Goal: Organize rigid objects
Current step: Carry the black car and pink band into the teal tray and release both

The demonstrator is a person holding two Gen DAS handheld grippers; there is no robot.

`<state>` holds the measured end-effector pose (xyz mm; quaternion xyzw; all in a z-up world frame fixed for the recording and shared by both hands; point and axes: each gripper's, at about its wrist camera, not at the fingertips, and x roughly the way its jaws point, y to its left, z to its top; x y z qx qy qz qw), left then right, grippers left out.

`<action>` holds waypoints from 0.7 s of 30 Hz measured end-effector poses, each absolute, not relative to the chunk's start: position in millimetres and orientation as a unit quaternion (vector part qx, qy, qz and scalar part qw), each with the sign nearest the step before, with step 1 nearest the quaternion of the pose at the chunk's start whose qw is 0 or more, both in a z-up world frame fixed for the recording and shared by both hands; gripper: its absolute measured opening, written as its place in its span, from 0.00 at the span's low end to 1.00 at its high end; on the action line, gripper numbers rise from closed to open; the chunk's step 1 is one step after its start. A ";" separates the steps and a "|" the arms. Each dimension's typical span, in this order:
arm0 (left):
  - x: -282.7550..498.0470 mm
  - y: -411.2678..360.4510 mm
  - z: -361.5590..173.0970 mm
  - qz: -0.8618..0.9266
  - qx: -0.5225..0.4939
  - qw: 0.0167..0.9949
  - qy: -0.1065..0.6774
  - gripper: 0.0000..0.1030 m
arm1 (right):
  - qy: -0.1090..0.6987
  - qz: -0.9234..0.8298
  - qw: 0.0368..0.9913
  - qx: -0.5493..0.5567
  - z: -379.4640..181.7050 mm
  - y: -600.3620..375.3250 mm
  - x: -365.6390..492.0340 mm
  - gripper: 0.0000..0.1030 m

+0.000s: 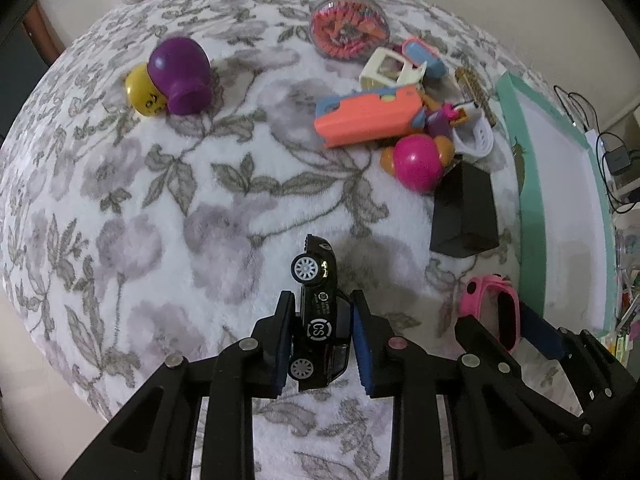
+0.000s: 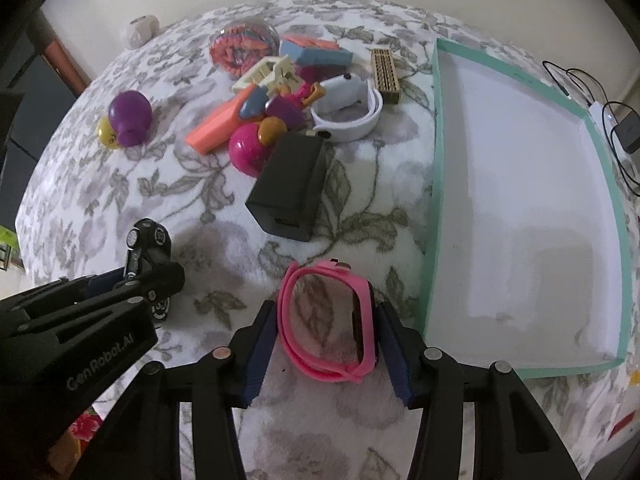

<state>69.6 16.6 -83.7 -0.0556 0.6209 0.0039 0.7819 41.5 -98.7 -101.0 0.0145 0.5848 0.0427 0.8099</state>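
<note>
A black toy car [image 1: 320, 312] with white wheels stands on end between the blue pads of my left gripper [image 1: 322, 298], which is shut on it just above the floral blanket. In the right wrist view the same car [image 2: 146, 240] and left gripper [image 2: 152, 276] sit at the left. A pink wristwatch [image 2: 328, 320] with a looped strap lies between the pads of my right gripper [image 2: 326, 307], which press on both its sides. The teal box [image 2: 436, 160] with a white inside lies just right of it, holding nothing.
A pile at the back holds an orange toy [image 1: 368, 120], a magenta ball [image 1: 418, 162], a white watch [image 2: 348, 116], a gold comb-like piece [image 2: 386, 74] and a clear ball of coloured bands [image 1: 350, 26]. A black charger [image 2: 292, 184] lies nearer. A purple and yellow figure [image 1: 182, 76] sits far left.
</note>
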 end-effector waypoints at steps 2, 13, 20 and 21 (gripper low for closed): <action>69.9 16.5 -79.3 0.003 -0.060 0.787 0.614 0.28 | 0.581 0.045 0.812 0.027 -94.0 -102.0 40.5 0.51; 80.4 3.3 -36.2 -0.012 -0.074 0.842 0.534 0.28 | 0.491 -0.014 0.870 0.038 -52.6 -124.2 42.9 0.51; 100.4 -31.4 -4.3 -0.042 -0.042 0.874 0.482 0.28 | 0.440 -0.061 0.894 0.057 -24.6 -160.7 47.4 0.51; 103.7 -37.6 -2.2 -0.046 -0.037 0.876 0.479 0.28 | 0.437 -0.070 0.895 0.060 -21.2 -166.2 49.0 0.51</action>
